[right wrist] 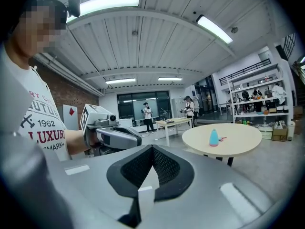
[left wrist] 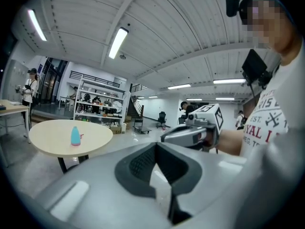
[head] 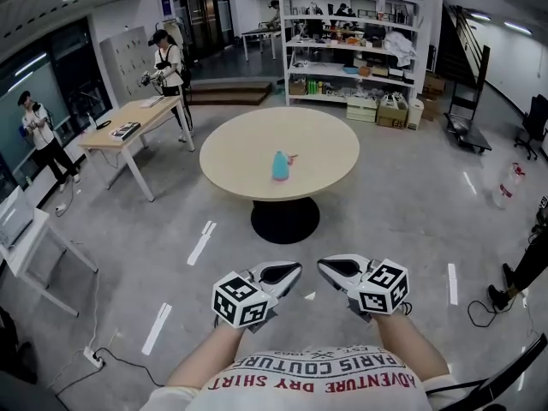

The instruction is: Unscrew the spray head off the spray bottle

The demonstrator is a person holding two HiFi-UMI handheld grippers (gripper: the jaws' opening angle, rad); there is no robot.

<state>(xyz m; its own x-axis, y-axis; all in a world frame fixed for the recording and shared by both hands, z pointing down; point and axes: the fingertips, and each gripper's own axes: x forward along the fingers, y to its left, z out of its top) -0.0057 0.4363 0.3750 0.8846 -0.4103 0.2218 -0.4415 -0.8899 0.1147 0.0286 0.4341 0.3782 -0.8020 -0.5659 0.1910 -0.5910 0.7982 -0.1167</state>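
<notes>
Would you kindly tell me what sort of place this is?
Likely an open workshop or lab: stocked storage shelves, a wooden desk and a metal staircase all point to it.

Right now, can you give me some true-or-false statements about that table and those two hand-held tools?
1. The spray bottle stands upright on the round table. True.
2. The left gripper holds the bottle. False: its fingers are shut on nothing, far from the table.
3. The right gripper has its fingers spread wide. False: they are shut.
4. Shelves stand beyond the table. True.
</notes>
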